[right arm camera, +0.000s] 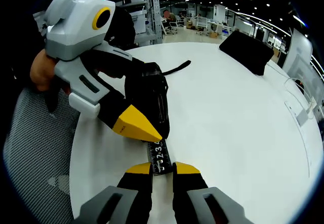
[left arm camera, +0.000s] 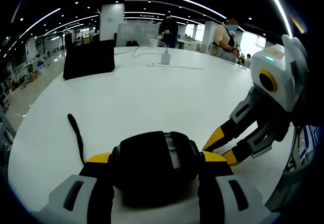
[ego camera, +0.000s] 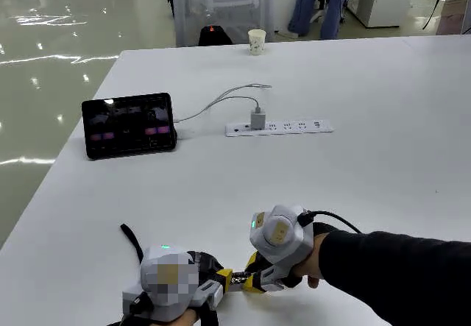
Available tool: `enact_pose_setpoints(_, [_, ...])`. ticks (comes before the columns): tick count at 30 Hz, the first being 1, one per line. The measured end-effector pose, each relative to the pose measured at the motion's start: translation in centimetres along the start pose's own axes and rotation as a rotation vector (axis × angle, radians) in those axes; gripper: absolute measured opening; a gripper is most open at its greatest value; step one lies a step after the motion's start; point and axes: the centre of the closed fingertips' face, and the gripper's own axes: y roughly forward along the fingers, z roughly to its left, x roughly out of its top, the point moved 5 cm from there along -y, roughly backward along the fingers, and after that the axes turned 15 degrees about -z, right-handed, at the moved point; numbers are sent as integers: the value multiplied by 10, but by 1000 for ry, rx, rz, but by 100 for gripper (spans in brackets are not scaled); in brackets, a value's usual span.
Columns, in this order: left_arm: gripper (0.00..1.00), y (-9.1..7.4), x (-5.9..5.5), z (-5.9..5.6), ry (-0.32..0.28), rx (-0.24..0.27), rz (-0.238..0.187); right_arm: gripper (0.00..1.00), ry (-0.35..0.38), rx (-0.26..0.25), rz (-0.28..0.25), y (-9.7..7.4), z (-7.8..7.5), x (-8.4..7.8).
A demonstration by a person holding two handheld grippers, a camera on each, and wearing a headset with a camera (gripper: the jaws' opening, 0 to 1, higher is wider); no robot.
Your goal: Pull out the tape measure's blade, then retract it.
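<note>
My left gripper [left arm camera: 157, 157] is shut on the black tape measure case [left arm camera: 154, 168], which rests on the white table [ego camera: 309, 186] near the front edge. Its black wrist strap [left arm camera: 77, 135] trails to the left. A short length of yellow blade [right arm camera: 159, 155], showing the numbers 2 to 4, comes out of the case [right arm camera: 149, 95]. My right gripper [right arm camera: 162, 169] is shut on the blade end. In the head view the left gripper [ego camera: 218, 277] and right gripper [ego camera: 250, 273] almost touch tip to tip, with the case [ego camera: 202, 266] between them.
A dark tablet [ego camera: 129, 125] stands at the left of the table. A white power strip [ego camera: 280, 127] with a plugged charger [ego camera: 257, 118] and cable lies mid-table. A paper cup [ego camera: 256, 41] sits at the far edge. A person's sleeve [ego camera: 397, 267] crosses the lower right.
</note>
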Motion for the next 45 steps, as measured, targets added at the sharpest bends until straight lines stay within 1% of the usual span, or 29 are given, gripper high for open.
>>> enact_pose_setpoints(3, [63,0,0,0,-2,0,1,11,15,1,-7,1,1,1])
enact_pose_setpoints(13, [63,-1,0,0,-8,-2,1,12,23,4,-14,7,2,4])
enact_pose_setpoints(15, [63,-1,0,0,-8,-3,1,12,8,18,-17,9,2,5])
enact_pose_setpoints(19, [63,-1,0,1,-9,-4,2,12,15,26,-17,10,2,6])
enact_pose_setpoints(25, [63,-1,0,1,-12,-4,3,12,27,15,-15,13,2,8])
enact_pose_setpoints(33, [63,-1,0,1,-14,-5,3,12,-8,29,-9,16,3,11])
enact_pose_setpoints(45, [63,-1,0,0,-15,-6,1,12,-33,36,-6,19,4,14])
